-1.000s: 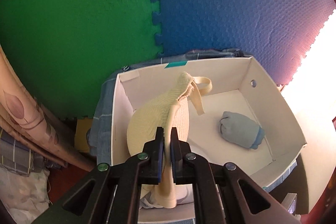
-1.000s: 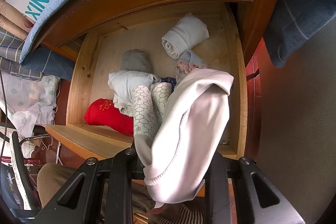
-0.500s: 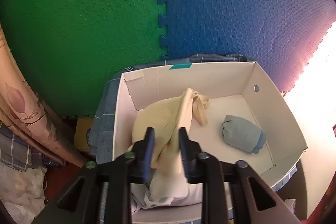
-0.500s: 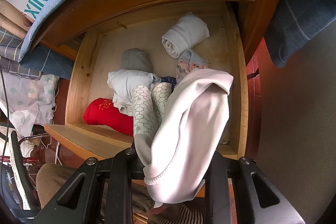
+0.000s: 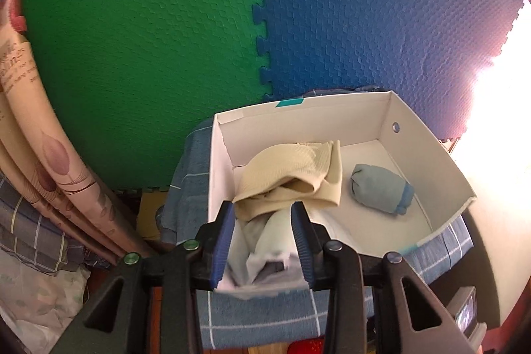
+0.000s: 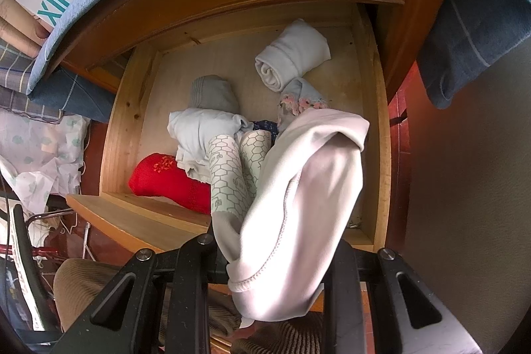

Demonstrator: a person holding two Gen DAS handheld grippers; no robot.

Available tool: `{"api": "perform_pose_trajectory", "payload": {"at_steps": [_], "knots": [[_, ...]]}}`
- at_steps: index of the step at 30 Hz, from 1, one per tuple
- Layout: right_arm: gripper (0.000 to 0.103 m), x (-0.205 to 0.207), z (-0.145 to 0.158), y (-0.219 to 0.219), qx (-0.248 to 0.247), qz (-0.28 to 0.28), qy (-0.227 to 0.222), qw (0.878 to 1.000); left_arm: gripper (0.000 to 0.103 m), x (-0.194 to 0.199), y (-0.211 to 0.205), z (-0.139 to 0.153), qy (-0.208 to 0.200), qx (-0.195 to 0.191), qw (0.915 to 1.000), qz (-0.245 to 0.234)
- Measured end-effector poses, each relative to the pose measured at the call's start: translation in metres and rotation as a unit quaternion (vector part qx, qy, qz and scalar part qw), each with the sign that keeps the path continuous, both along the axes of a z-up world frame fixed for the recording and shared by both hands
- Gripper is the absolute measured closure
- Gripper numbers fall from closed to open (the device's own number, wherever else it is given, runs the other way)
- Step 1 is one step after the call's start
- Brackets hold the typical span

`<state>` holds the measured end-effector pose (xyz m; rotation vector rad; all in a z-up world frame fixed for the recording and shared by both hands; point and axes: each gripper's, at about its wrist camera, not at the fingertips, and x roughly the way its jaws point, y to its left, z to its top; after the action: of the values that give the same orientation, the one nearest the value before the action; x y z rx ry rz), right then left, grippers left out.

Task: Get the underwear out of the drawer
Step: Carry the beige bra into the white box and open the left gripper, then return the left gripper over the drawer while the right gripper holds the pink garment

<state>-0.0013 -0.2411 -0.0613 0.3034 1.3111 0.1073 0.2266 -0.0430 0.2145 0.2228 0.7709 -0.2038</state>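
In the left wrist view, cream underwear [image 5: 292,168] lies loose in a white cardboard box [image 5: 431,151], on top of a pale crumpled garment [image 5: 268,241]. My left gripper [image 5: 263,208] hangs just in front of and above it. Its jaws are opening and no cloth is pressed between the blue pads. In the right wrist view, my right gripper [image 6: 275,254] is shut on pale pink-white underwear [image 6: 308,188], which drapes over its fingers above the open wooden drawer [image 6: 368,88]. A honeycomb-print piece [image 6: 229,175] reaches down beside the jaws; I cannot tell whether it is caught.
A rolled blue garment [image 5: 378,188] lies in the box, which stands on a blue checked cloth [image 5: 265,314]. In the drawer lie a red piece [image 6: 166,178], a white roll [image 6: 292,55], a grey roll [image 6: 212,92] and a pale blue bundle [image 6: 199,128]. A curtain [image 5: 49,171] hangs at left.
My left gripper let go of the cream underwear, which dropped into the box, and the gripper drew back a little. The right gripper and its garment have not moved.
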Motion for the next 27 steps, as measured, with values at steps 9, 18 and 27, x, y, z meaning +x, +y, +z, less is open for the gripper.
{"api": "perform_pose_trajectory", "payload": {"at_steps": [9, 18, 27], "knots": [[0.078, 0.0, 0.001, 0.0, -0.005, 0.001, -0.001, 1.0, 0.057, -0.072, 0.024, -0.022, 0.006, -0.018, 0.9997, 0.016], [0.078, 0.0, 0.004, 0.004, -0.022, 0.008, -0.007, 1.0, 0.056, -0.12, 0.04, -0.103, 0.063, -0.035, 0.9953, 0.064], [0.078, -0.001, 0.007, 0.006, -0.043, 0.013, -0.012, 0.999, 0.056, -0.148, 0.022, -0.178, 0.096, -0.011, 0.992, 0.082]]}}
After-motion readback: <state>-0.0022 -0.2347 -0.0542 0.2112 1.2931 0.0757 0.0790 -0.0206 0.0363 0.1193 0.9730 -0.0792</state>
